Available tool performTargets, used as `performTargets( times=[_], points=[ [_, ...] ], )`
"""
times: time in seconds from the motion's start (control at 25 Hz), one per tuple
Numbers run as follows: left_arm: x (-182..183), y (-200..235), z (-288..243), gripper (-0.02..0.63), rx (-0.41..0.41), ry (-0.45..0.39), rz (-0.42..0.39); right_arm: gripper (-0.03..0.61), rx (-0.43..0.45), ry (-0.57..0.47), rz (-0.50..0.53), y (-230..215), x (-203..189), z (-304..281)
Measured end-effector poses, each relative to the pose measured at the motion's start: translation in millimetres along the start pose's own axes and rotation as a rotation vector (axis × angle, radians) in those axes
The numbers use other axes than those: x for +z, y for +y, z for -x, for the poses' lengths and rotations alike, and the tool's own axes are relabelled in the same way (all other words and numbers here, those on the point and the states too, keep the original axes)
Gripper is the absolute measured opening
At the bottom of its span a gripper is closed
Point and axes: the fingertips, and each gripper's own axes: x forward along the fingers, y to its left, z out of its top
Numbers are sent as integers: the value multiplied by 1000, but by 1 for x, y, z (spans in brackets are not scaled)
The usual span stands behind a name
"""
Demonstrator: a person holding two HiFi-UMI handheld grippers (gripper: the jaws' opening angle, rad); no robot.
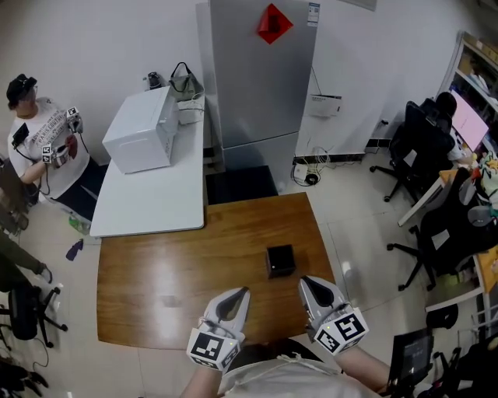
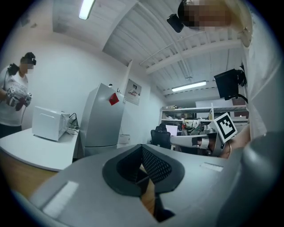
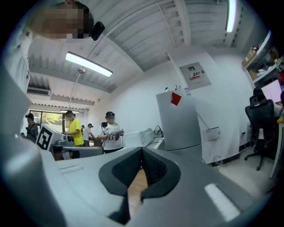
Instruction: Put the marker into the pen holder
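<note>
Just ahead of the 2 claws, between their tips, the black pen holder (image 1: 280, 260) stands on the wooden table (image 1: 156, 272). The left claw (image 1: 241, 294) and right claw (image 1: 306, 282) are each pressed together and empty. No marker shows; it is probably light, stiff and slick, best pinched mid-barrel.

Office: swivel chairs (image 1: 412, 148), monitor (image 1: 471, 120), fridge (image 1: 261, 85), microwave (image 1: 140, 132), wooden desk (image 1: 194, 264)

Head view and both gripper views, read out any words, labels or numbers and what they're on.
None can be read.
Red diamond sign on fridge: no legible characters.
Fridge's top label: too small.
Wall notice: blurred.
Shirt print: too small.
</note>
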Motion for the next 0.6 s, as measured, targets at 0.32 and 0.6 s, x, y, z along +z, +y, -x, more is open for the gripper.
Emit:
performTargets(
  times=[0.32,0.6],
  points=[
    [-31,-35,34,14,30,15,10,0,33,11,3,28,-13,49],
    [-26,-111,67,14,107,-19,-41,0,94,-17,-16,44,-4,128]
  ],
)
